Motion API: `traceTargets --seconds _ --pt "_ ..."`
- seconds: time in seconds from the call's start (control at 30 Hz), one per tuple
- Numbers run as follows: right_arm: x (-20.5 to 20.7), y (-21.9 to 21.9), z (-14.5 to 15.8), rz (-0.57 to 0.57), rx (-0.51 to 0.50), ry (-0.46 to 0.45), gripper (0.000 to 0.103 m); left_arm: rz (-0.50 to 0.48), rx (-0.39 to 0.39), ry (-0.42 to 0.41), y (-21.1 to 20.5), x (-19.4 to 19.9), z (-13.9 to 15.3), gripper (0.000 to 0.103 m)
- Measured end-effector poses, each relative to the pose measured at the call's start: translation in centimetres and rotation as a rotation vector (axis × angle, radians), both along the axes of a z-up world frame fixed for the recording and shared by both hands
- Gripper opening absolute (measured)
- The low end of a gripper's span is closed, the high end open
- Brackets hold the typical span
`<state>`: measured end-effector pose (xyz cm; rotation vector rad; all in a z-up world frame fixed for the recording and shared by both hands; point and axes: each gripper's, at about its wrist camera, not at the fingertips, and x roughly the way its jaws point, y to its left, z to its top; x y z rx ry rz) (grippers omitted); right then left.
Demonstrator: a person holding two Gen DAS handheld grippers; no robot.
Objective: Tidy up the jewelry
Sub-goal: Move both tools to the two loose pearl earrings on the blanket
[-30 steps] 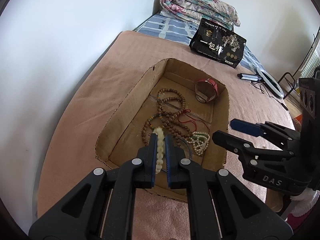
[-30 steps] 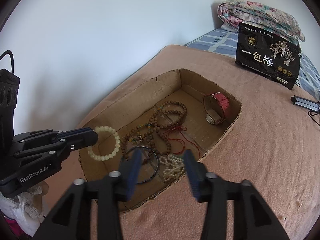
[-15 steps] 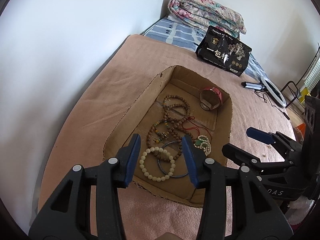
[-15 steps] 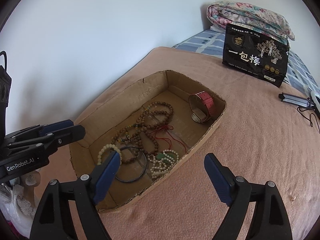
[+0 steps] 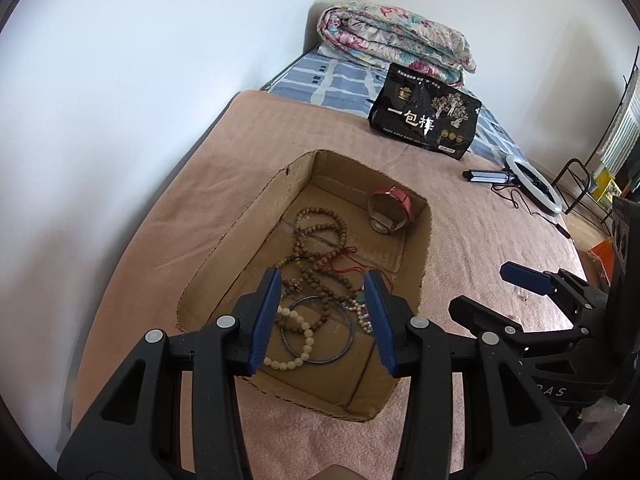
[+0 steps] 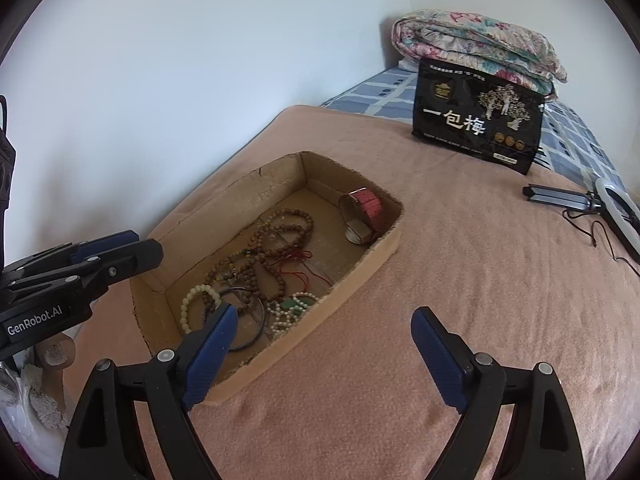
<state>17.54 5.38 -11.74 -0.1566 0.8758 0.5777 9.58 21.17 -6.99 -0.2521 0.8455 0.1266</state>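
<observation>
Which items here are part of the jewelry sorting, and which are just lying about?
Job: cardboard box, cream bead bracelet, blue bangle, brown bead strands, pearl strand, pink watch.
Bystanders: black snack bag, folded quilt, ring light.

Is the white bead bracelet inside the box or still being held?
Inside: the white bead bracelet lies on the cardboard box floor; left hand-held gripper open above.

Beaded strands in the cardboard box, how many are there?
3, perhaps more in the tangle: a cream bead bracelet nearest the left gripper, a brown bead strand mid-box, and a white pearl strand by the right wall.
</observation>
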Motion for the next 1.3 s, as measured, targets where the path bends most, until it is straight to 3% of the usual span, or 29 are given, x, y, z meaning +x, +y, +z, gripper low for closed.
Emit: traceTargets --seconds 0.6,1.3 --pt "-1.2 -7.7 2.6 -0.133 -0.053 -0.11 0.098 -0.106 0.089 -0.125 -7.4 0.6 4.3 0.044" --pt "-1.2 -17.3 3.2 -0.274 -0.094 -0.155 0.099 -0.255 0.092 -0.112 -15.4 3.1 3.4 0.044"
